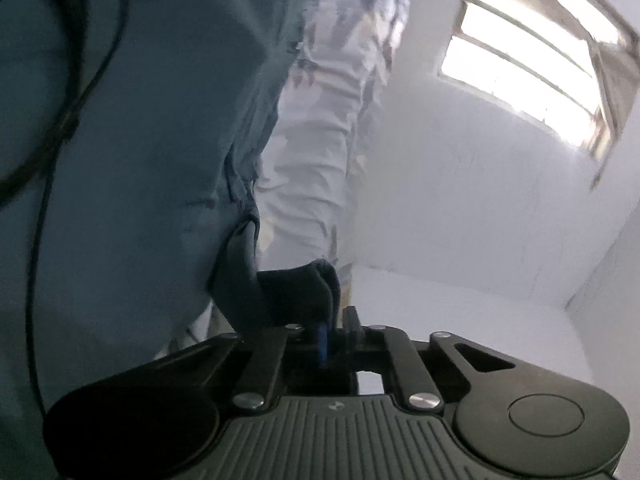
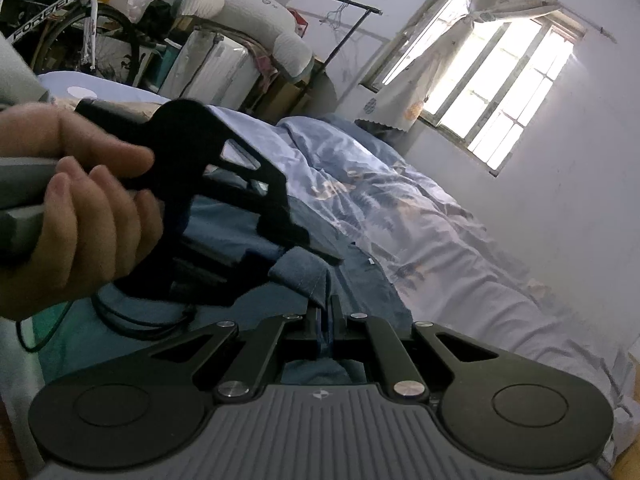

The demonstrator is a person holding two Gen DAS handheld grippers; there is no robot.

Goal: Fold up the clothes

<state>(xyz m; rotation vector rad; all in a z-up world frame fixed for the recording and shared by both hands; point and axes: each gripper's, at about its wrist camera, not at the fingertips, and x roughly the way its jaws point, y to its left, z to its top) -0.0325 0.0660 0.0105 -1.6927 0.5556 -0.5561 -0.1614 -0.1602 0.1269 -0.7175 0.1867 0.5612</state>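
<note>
Your left gripper (image 1: 334,320) has its jaws clamped on a fold of the blue garment (image 1: 140,160), which hangs up and to the left of them. Your right gripper (image 2: 326,312) is also closed, pinching an edge of the same garment (image 2: 304,272) just ahead of its jaws. Beyond lie the bed (image 2: 460,280) with a patterned quilt (image 2: 380,192), and a window (image 2: 504,100).
</note>
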